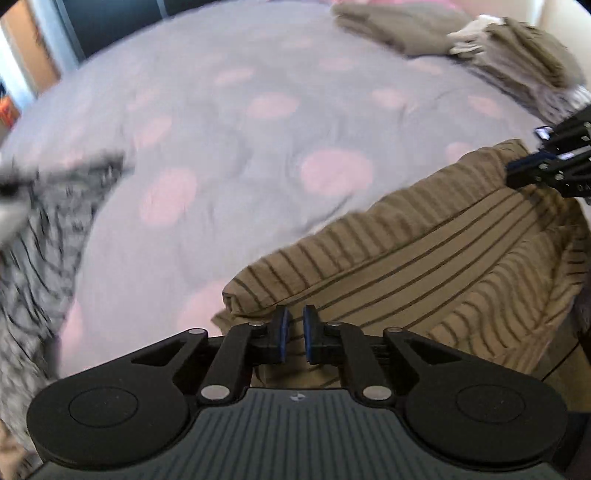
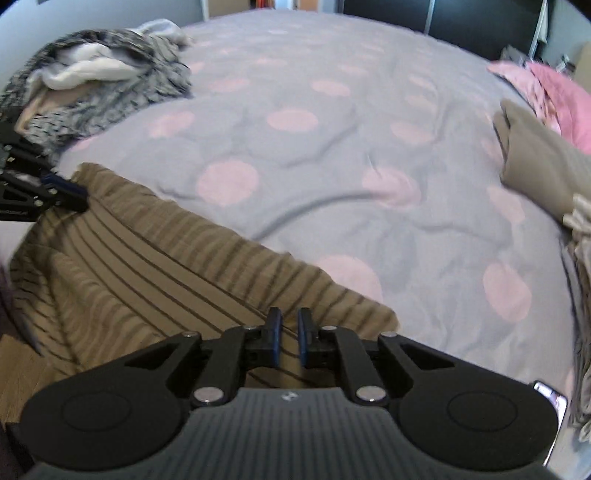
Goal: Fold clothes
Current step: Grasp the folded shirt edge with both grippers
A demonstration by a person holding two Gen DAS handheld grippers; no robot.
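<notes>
We look down on a grey bedspread (image 2: 332, 155) dotted with pink circles. Across its near edge lies the brown striped garment (image 1: 424, 258), folded over, one end under each gripper. A heap of grey and white clothes (image 2: 99, 81) sits at one far side, folded brown pieces (image 1: 406, 26) at the other. Our left gripper (image 1: 294, 334) and right gripper (image 2: 290, 338) each stand narrowed to a slim gap over the striped cloth; whether the pads pinch it we cannot tell
</notes>
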